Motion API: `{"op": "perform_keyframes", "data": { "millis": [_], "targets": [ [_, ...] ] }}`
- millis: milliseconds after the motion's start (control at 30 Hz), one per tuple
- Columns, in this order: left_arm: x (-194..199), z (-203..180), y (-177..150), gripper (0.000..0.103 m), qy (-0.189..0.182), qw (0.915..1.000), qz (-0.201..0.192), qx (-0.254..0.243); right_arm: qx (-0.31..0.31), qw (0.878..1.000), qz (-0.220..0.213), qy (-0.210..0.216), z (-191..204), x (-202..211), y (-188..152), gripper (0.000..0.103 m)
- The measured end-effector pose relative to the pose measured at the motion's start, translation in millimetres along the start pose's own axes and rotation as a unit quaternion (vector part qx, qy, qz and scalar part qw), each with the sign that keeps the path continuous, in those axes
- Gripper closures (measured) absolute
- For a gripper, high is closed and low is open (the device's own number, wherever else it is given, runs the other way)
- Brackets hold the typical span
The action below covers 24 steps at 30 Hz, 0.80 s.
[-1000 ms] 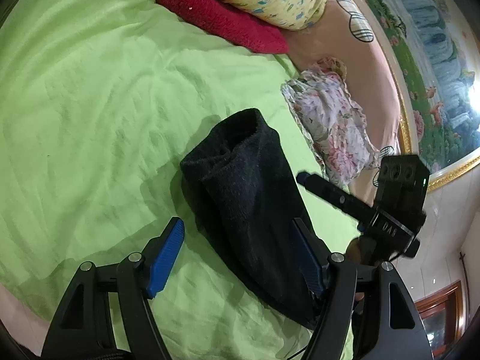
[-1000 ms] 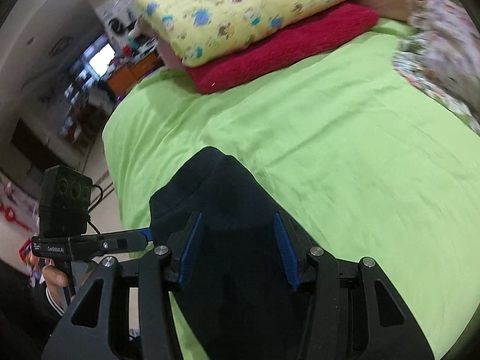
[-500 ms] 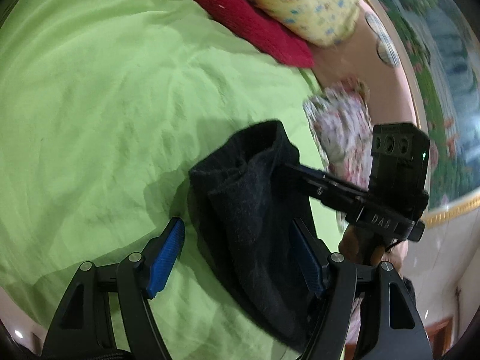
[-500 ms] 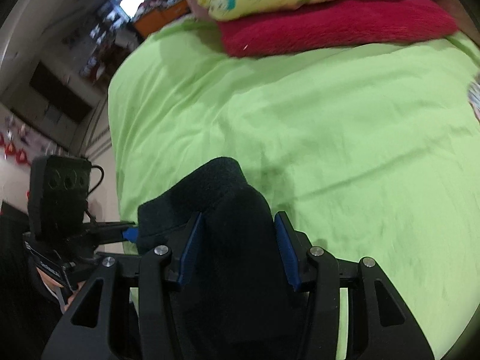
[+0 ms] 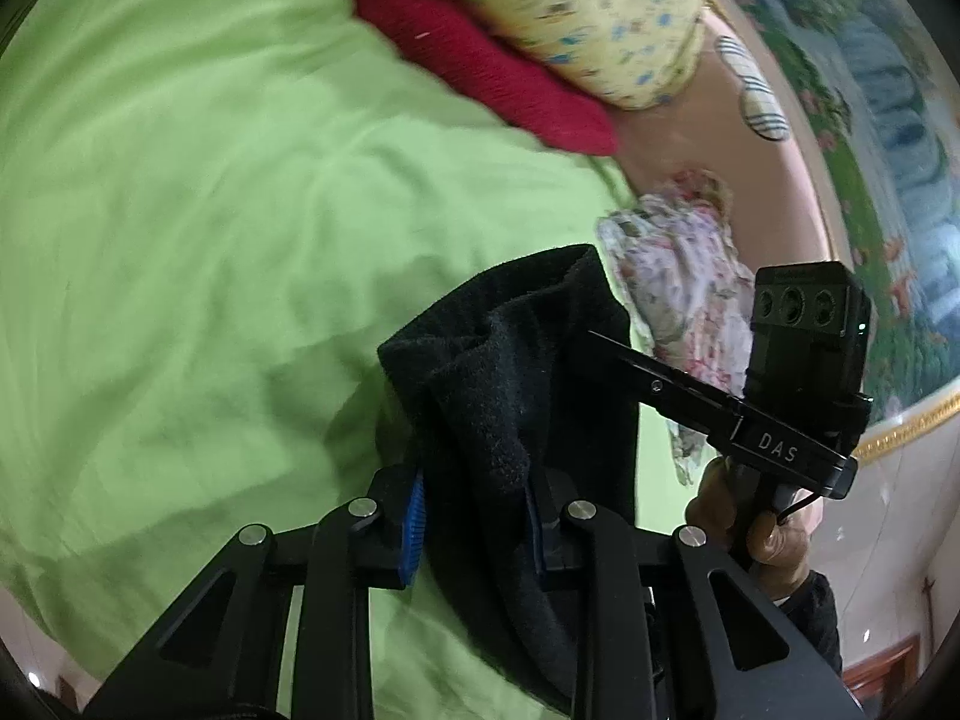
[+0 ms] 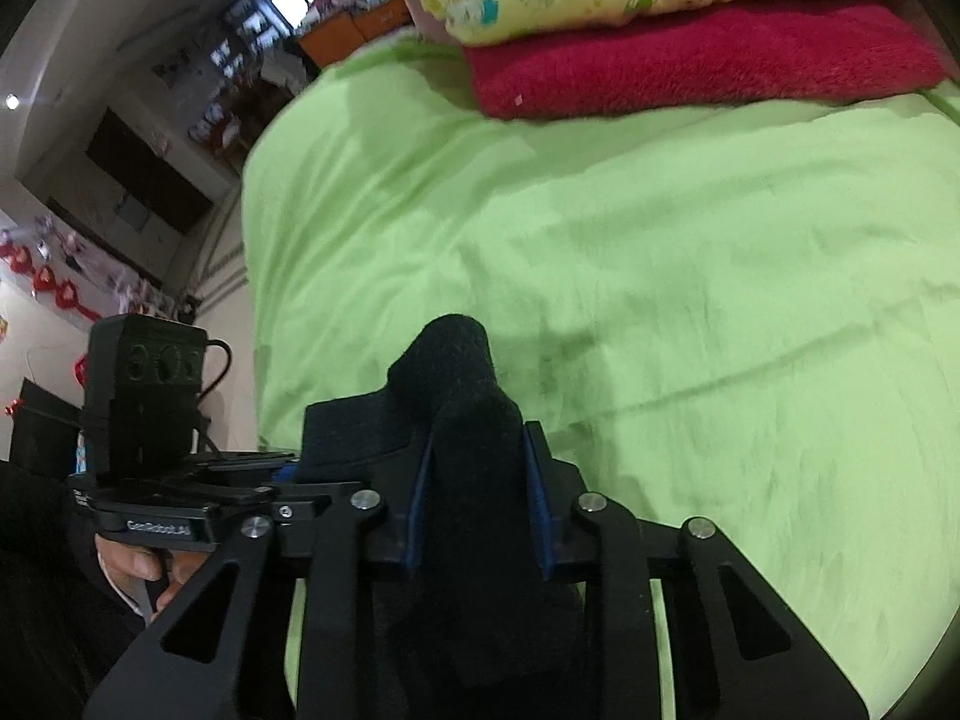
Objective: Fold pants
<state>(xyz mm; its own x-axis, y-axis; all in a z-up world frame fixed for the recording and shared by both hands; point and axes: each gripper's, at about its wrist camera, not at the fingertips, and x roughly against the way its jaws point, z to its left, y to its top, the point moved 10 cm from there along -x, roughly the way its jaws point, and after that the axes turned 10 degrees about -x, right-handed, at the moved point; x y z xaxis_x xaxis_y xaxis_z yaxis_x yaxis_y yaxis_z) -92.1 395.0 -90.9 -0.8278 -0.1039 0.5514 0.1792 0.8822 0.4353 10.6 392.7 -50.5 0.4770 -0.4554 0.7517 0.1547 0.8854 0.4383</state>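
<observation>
A green bedsheet (image 6: 690,252) covered the bed, with a red blanket (image 6: 690,60) at its far end. The black pants (image 5: 510,396) lay bunched at the near edge, where the left gripper (image 5: 474,510) and right gripper (image 6: 477,492) each clamped 1 fold of them.

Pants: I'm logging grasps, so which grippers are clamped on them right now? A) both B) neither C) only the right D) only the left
A: the left gripper has black pants bunched between its blue pads, and the right gripper likewise pinches a fold of the cloth.
</observation>
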Motion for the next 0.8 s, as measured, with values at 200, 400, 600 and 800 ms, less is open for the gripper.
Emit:
{"op": "perform_keyframes", "data": {
  "millis": [200, 400, 600, 800],
  "targets": [
    [17, -48, 11, 0.077, -0.024, 0.9982, -0.02, -0.052, -0.023, 0.998, -0.058, 0.031, 8, 45, -3, 0.076],
    [28, -103, 8, 0.077, -0.055, 0.9933, -0.023, -0.099, -0.036, 0.993, -0.104, 0.044, 11, 94, -13, 0.077],
    [34, -149, -13, 0.078, -0.081, 0.9872, -0.014, -0.137, -0.05, 0.988, -0.142, 0.043, 9, 136, -38, 0.077],
    [32, -183, -41, 0.078, -0.1, 0.9802, 0.005, -0.17, -0.071, 0.981, -0.178, 0.037, 0, 174, -73, 0.078]
  ]
}}
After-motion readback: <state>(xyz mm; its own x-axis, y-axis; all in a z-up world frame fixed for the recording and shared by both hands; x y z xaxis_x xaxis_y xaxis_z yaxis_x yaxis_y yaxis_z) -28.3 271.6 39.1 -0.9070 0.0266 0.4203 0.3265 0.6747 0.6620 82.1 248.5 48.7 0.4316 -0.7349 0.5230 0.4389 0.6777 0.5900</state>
